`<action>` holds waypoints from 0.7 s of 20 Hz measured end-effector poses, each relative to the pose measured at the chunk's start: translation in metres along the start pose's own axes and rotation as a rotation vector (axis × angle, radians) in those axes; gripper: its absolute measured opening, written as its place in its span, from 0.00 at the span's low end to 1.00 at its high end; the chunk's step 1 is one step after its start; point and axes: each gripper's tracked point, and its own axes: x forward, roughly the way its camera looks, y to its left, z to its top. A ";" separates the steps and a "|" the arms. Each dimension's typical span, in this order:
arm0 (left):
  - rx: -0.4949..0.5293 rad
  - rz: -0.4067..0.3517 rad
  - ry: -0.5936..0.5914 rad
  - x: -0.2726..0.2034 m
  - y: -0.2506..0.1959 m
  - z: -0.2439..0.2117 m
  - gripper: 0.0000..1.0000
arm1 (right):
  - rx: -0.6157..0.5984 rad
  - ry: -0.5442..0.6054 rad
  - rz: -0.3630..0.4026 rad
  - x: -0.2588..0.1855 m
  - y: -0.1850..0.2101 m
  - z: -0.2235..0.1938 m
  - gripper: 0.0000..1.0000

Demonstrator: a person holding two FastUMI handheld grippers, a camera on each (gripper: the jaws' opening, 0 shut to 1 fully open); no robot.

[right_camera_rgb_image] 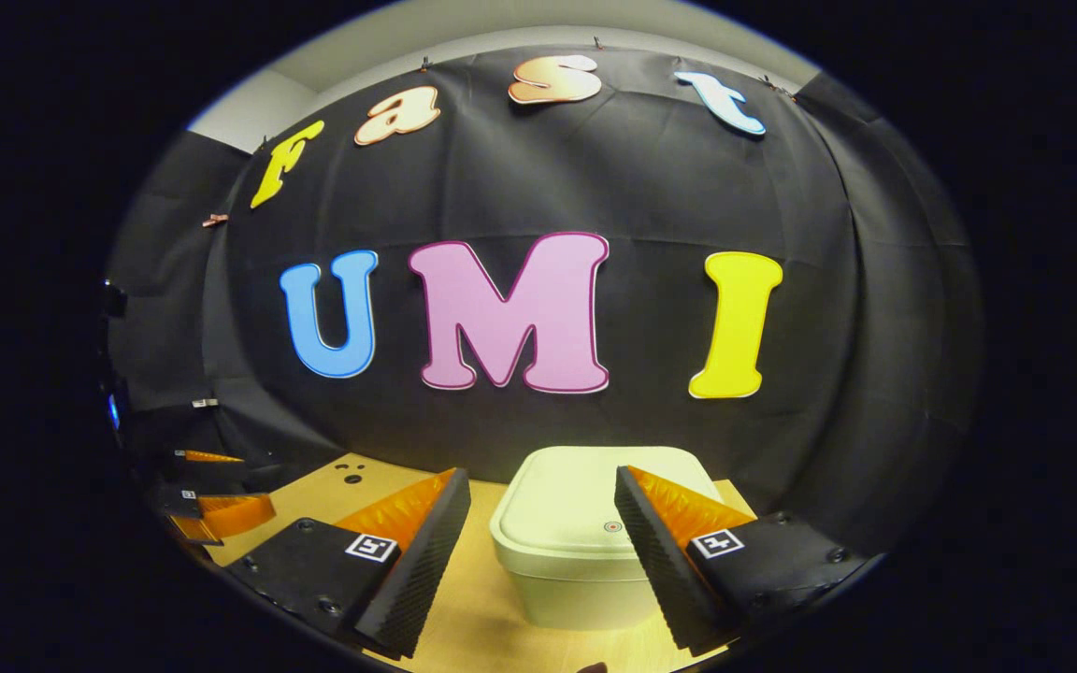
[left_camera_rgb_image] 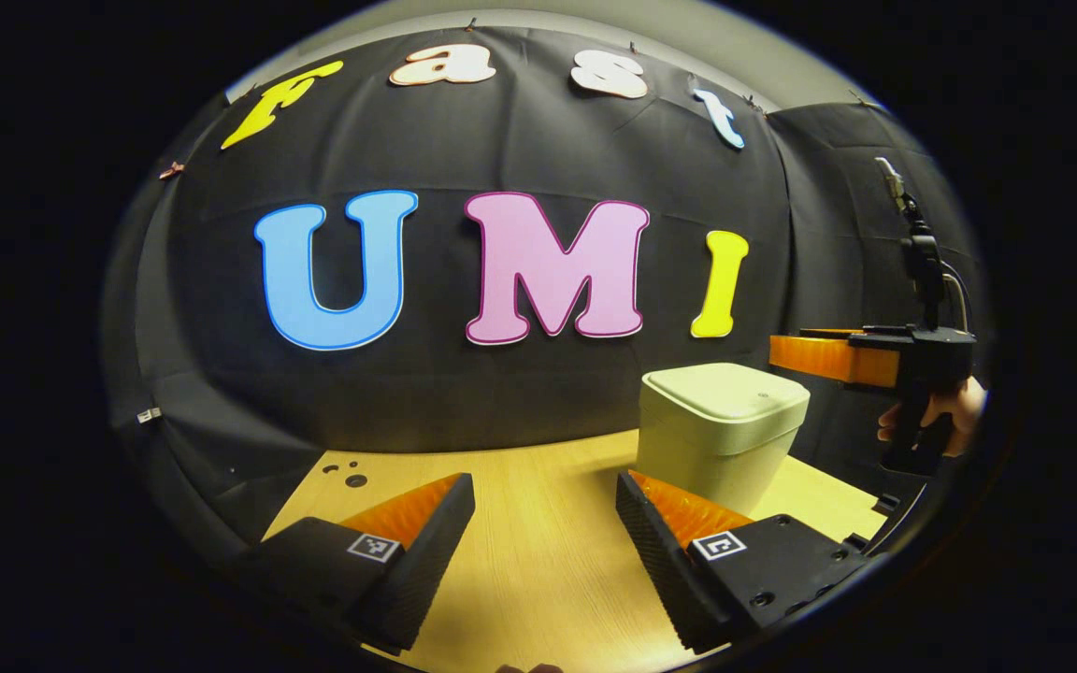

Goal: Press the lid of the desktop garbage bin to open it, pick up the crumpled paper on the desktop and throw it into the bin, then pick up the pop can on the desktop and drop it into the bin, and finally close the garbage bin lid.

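Plainly, right gripper (right_camera_rgb_image: 543, 537) nearer: bin (right_camera_rgb_image: 585, 551) directly ahead and below, lid (right_camera_rgb_image: 576, 509) down, between its parted jaws. Left gripper (left_camera_rgb_image: 546, 542) jaws parted; bin far-right on worktop (left_camera_rgb_image: 538, 523).

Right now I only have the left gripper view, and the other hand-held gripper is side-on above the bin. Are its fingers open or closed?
Observer: Open. In the right gripper view the right hand-held gripper has its fingers spread wide, with the bin ahead between them.
Operator: Anything on the lid to aim at?
Observer: Yes, the shut lid carries a small round mark on top, close to the finger on that view's right side.
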 end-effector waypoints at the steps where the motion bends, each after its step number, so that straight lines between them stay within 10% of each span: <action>1: 0.003 -0.001 -0.009 0.001 -0.001 0.004 0.98 | -0.002 -0.004 0.008 -0.005 0.004 0.001 0.98; 14: 0.019 -0.031 -0.106 -0.003 -0.018 0.034 0.98 | -0.049 -0.040 0.039 -0.040 0.035 -0.015 0.96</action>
